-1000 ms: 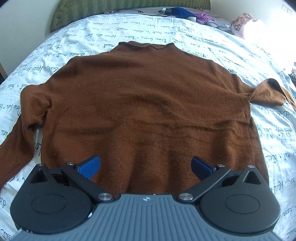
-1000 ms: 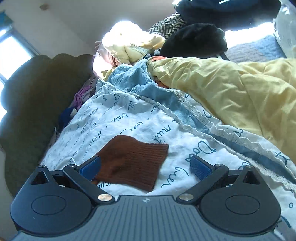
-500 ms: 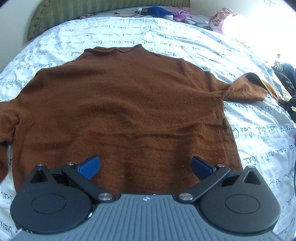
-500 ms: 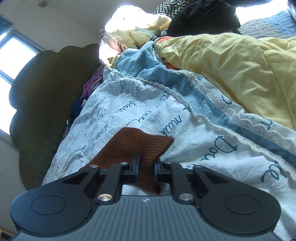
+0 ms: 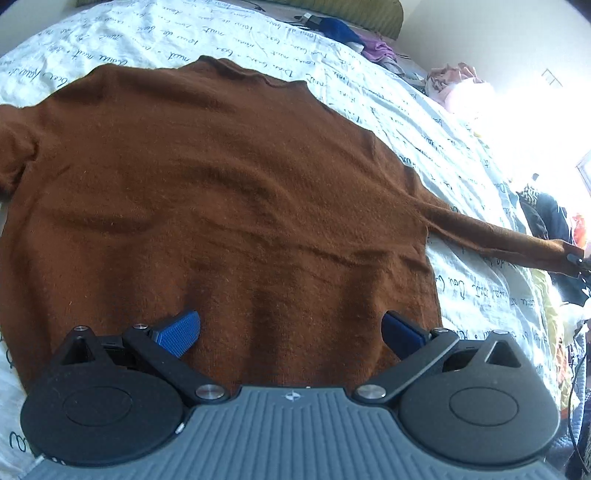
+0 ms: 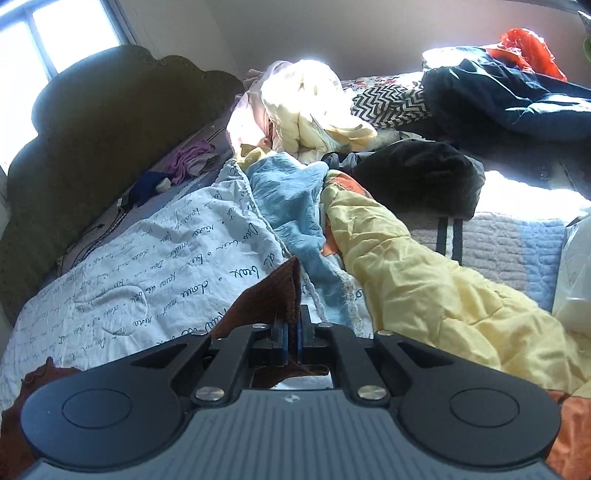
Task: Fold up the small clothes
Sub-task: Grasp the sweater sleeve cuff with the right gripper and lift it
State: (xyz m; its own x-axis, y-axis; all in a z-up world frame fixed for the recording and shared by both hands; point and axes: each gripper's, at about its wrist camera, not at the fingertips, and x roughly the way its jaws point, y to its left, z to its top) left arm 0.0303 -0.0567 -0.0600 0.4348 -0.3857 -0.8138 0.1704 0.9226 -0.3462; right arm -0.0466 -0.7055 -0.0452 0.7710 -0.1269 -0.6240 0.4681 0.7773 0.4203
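Sweater (image 5: 221, 192) flat on bedsheet (image 5: 221, 33); right claw (image 6: 291, 332) clamps cuff (image 6: 273, 299); left claw (image 5: 291, 328) wide, empty.

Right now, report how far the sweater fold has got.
Done: the brown sweater lies spread flat on the script-print bedsheet. In hand: the right gripper is shut on the sleeve cuff, with the sleeve stretched out to the side. The left gripper is open over the hem, gripping nothing. Left: no fold shows yet; both sleeves and the body remain.
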